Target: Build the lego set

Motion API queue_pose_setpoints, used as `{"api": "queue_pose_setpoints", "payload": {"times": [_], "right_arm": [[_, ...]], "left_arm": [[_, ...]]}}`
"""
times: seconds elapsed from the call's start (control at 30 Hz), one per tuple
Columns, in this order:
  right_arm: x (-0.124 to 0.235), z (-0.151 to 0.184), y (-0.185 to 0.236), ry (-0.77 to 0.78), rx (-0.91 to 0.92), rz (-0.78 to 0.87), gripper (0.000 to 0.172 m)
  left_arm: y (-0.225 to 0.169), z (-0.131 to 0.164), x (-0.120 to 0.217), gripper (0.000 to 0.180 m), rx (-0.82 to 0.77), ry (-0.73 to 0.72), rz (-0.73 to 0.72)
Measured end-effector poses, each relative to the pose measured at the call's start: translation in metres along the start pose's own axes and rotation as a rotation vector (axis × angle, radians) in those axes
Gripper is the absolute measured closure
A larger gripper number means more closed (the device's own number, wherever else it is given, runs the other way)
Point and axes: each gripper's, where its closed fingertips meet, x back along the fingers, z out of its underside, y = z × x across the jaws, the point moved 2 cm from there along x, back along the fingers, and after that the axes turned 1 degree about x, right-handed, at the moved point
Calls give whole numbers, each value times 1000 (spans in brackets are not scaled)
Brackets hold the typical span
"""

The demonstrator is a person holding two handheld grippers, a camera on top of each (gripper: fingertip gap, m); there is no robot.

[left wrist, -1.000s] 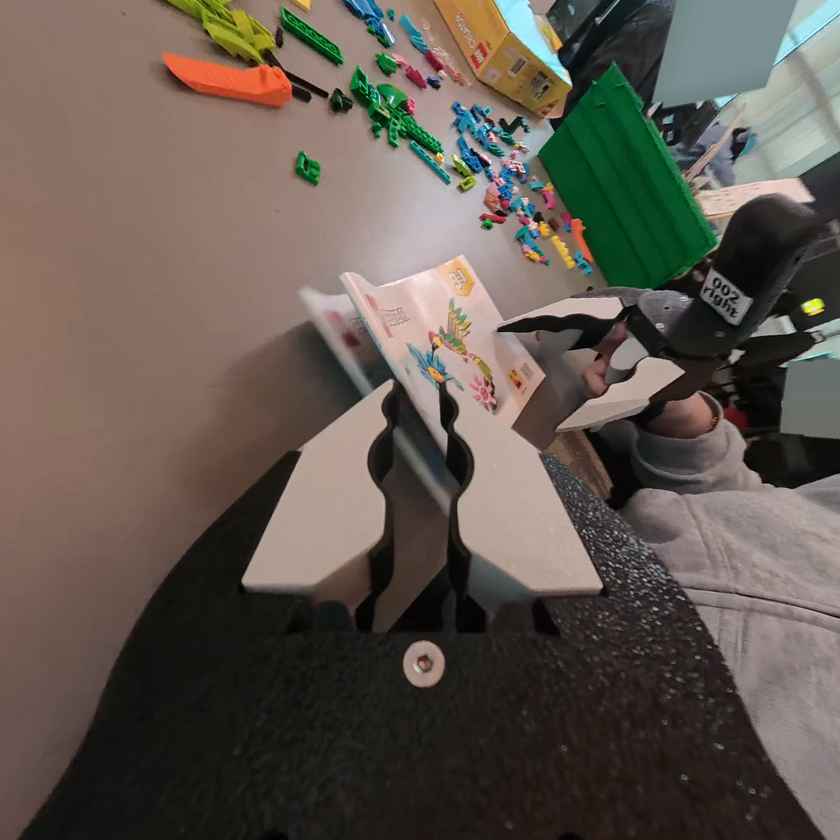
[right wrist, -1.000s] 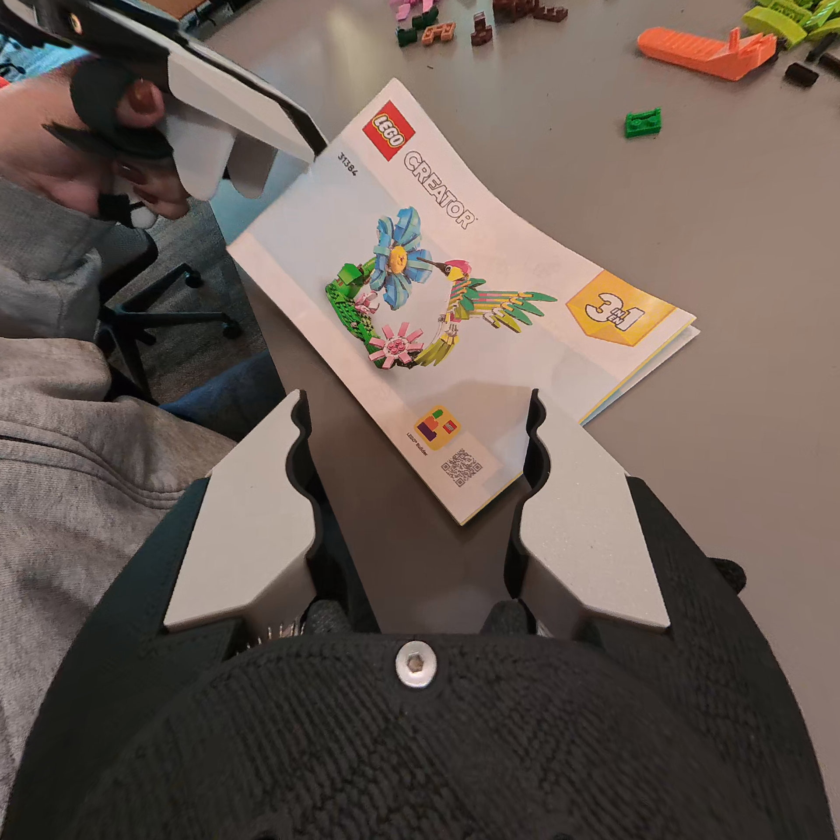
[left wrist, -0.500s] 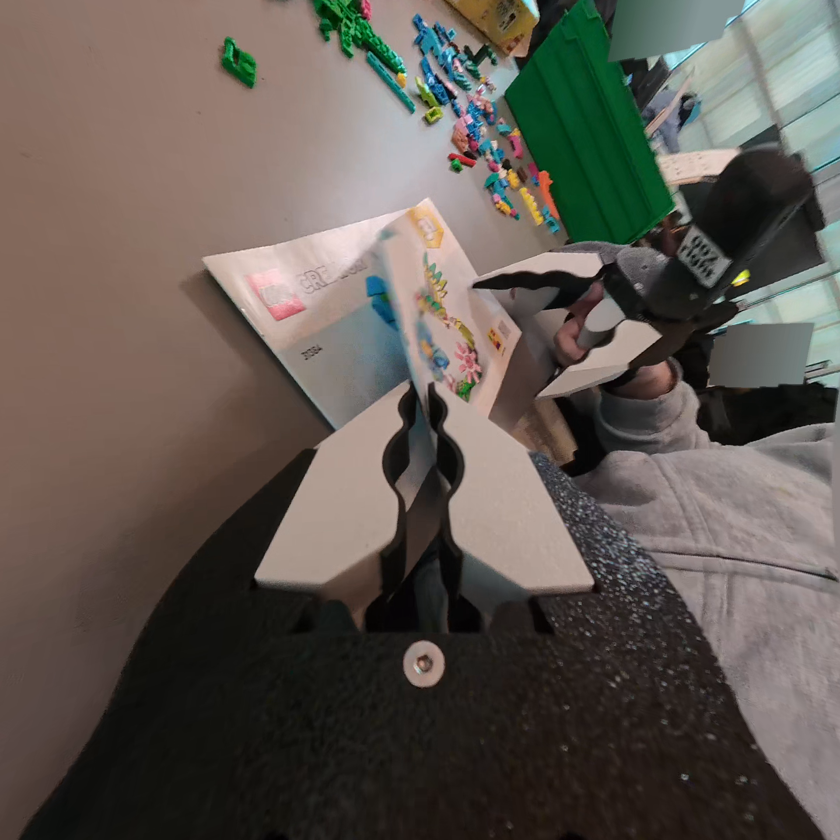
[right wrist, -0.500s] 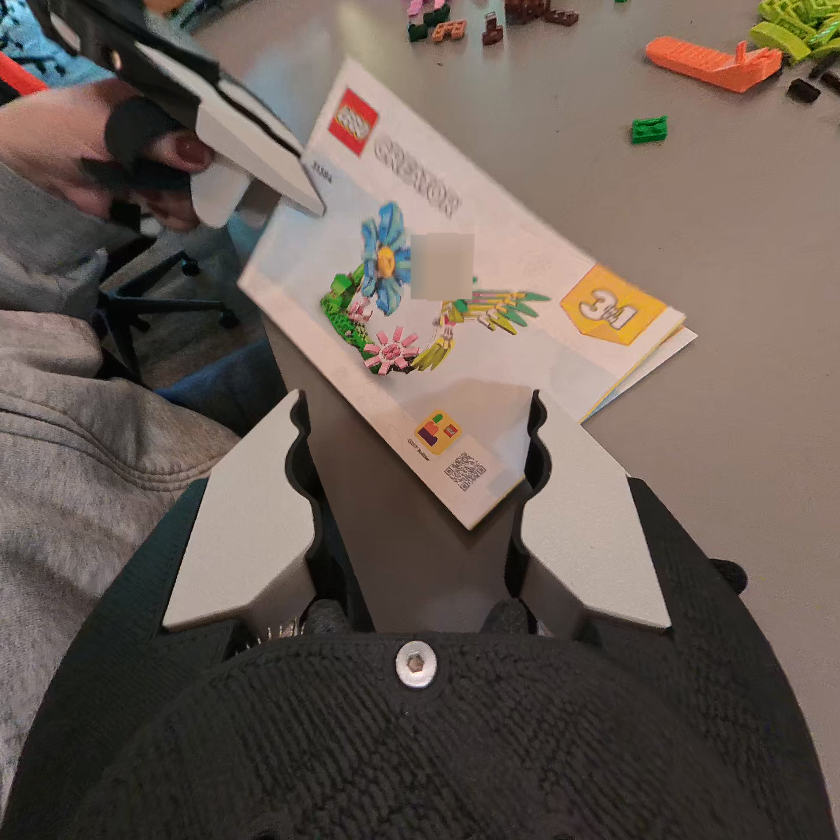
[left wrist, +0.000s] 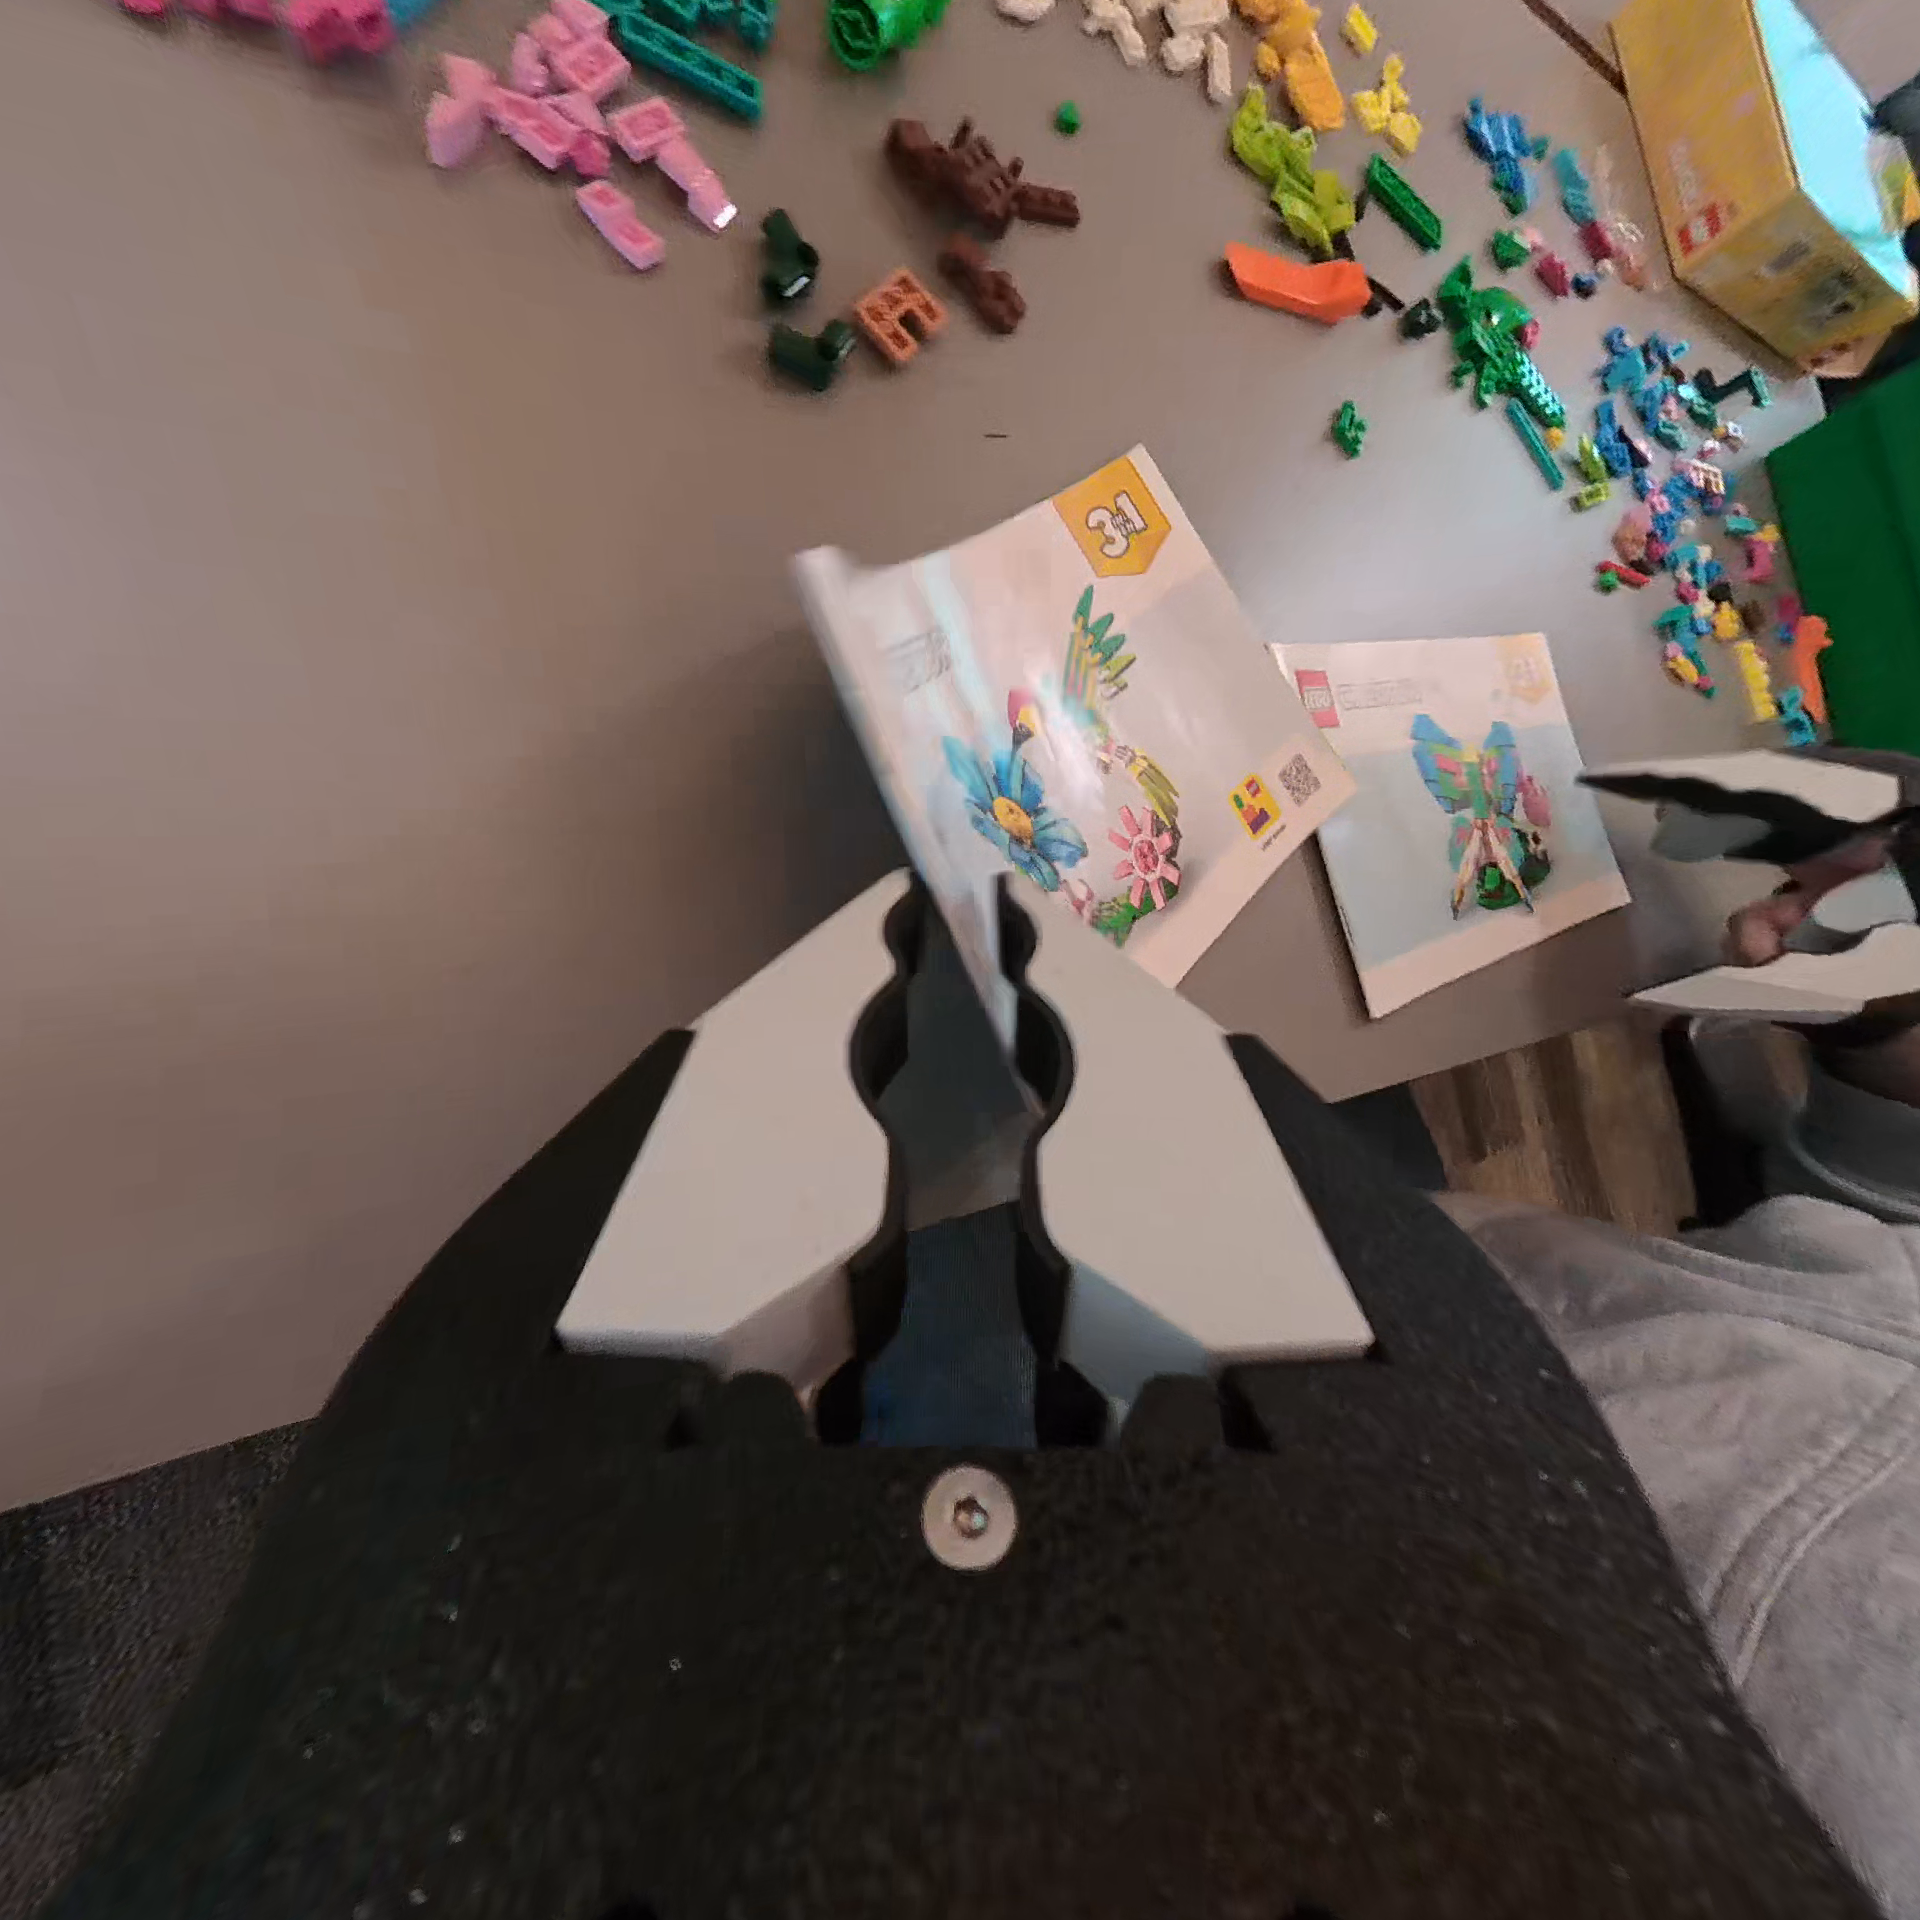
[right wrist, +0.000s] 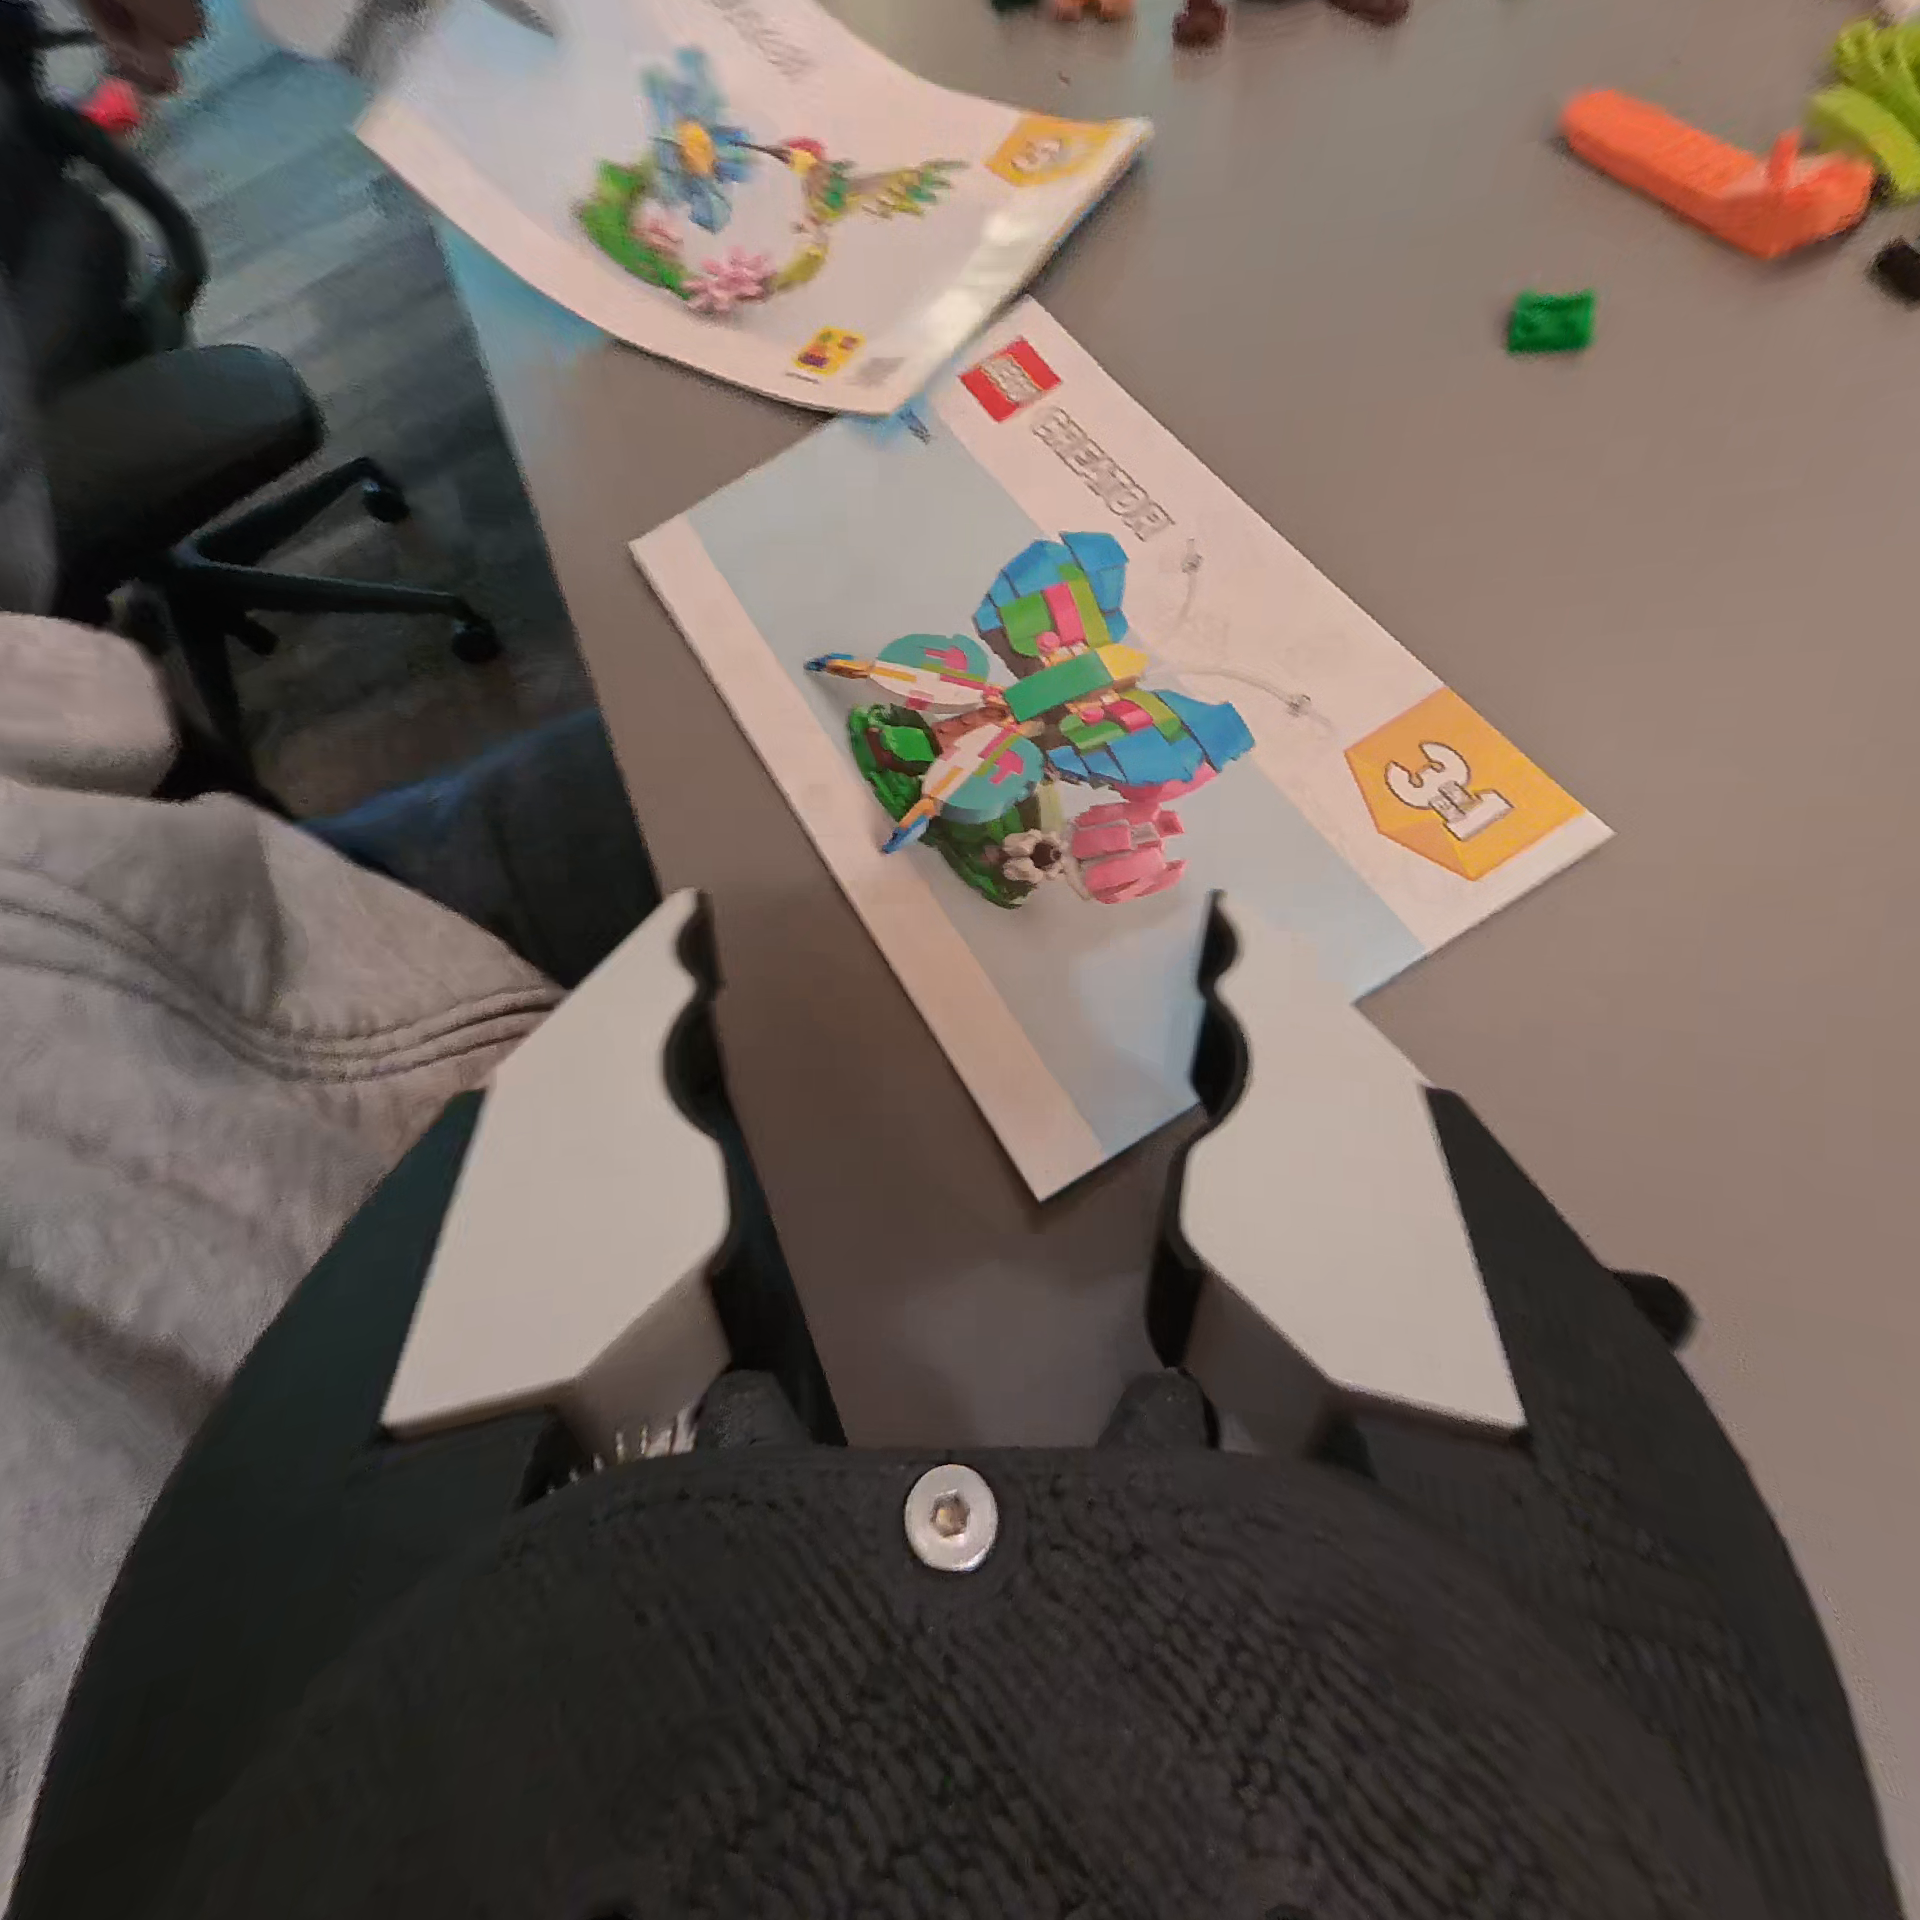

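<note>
My left gripper (left wrist: 958,888) is open a little. A flower booklet (left wrist: 1091,748) runs between its fingertips, tilted up off the grey table (left wrist: 416,623) and leaning on the right-hand pad, with a gap at the other pad. The booklet also shows in the right wrist view (right wrist: 769,197), blurred. A butterfly booklet (left wrist: 1475,810) lies flat beside it. My right gripper (right wrist: 961,914) is wide open and empty, just above the near corner of the butterfly booklet (right wrist: 1091,727). It also shows in the left wrist view (left wrist: 1610,888).
Loose bricks lie across the far table: pink ones (left wrist: 561,114), brown ones (left wrist: 977,187), an orange piece (left wrist: 1294,286). A yellow box (left wrist: 1756,187) and a green baseplate (left wrist: 1860,582) stand at the right. An office chair (right wrist: 208,499) stands off the table's edge. Some 30 cm of space lies between my two pairs of fingers.
My left gripper shut on the flower booklet, lifted it and carried it left, uncovering the butterfly booklet. Its jaws have since parted a little. The right gripper stayed open.
</note>
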Motion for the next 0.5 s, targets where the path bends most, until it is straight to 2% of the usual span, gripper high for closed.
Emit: {"api": "queue_pose_setpoints", "payload": {"times": [0.03,0.07,0.13,0.23,0.4,0.5], "right_arm": [[-2,-1,-5,15,-32,33,96],[-4,-5,-7,12,-56,46,105],[-7,-15,-7,1,-89,35,114],[-14,-18,-15,69,-35,100,119],[-25,-16,-17,159,-58,100,126],[-16,-10,-14,208,-116,79,128]], "left_arm": [[0,0,0,147,3,-13,-17],[-3,0,1,126,-9,-25,-32],[-13,0,4,113,-62,-70,-60],[-50,1,9,112,-174,-142,17],[-138,36,3,116,-429,-102,413],[-158,49,-11,113,-507,-86,468]]}}
